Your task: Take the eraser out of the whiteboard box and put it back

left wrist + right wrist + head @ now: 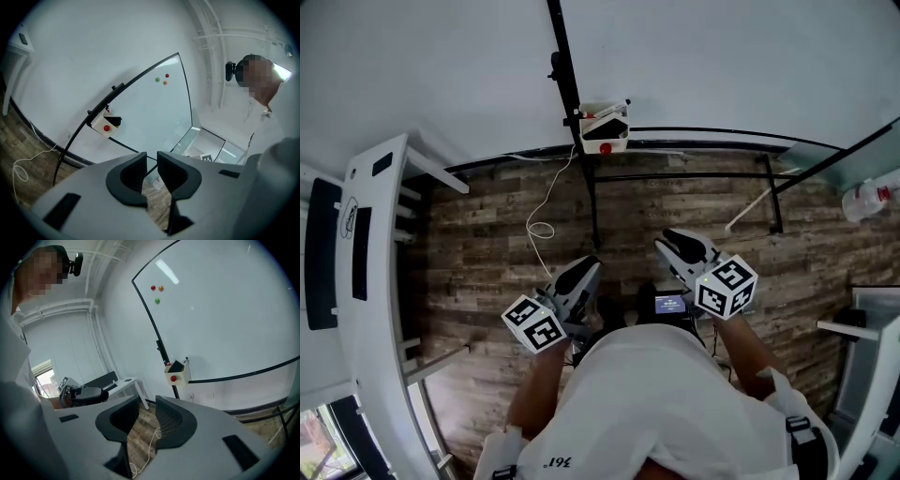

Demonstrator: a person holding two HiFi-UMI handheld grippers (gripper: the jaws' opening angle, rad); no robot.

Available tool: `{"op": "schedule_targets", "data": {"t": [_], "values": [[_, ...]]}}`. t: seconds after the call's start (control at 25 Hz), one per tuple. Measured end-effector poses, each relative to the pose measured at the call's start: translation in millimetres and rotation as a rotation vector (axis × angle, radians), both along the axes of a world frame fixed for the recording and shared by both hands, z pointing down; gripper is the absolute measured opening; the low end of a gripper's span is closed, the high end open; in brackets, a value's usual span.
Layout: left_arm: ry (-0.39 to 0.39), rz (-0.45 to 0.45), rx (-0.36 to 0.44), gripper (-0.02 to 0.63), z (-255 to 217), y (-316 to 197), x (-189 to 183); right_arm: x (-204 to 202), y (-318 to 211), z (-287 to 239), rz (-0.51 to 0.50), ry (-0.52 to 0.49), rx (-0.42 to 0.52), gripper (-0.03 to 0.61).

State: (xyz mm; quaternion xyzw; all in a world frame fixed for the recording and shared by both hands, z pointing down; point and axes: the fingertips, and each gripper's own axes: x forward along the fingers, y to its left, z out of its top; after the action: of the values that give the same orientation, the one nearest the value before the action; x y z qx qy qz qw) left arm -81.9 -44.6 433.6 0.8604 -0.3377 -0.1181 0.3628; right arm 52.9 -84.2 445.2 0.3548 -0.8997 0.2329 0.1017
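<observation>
While the whiteboard box (pixel 605 129) hangs ahead, we hold left gripper (pixel 151 164) and right gripper (pixel 147 411) with fingers slightly spread, pinching nothing.

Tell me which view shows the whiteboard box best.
The right gripper view: the whiteboard box faces the camera, with its red dot and the dark eraser inside both visible. The head view sees the box from above. The left gripper view shows it smaller and tilted.
</observation>
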Motion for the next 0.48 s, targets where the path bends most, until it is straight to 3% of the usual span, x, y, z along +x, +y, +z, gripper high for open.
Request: {"op": "schedule_targets", "data": {"t": [0.48], "values": [[-0.041, 0.012, 0.036, 0.063, -4.9, -31.3, 1.5, 12.5, -32.9, -10.6, 0.030, 0.019, 0.050, 0.123]]}}
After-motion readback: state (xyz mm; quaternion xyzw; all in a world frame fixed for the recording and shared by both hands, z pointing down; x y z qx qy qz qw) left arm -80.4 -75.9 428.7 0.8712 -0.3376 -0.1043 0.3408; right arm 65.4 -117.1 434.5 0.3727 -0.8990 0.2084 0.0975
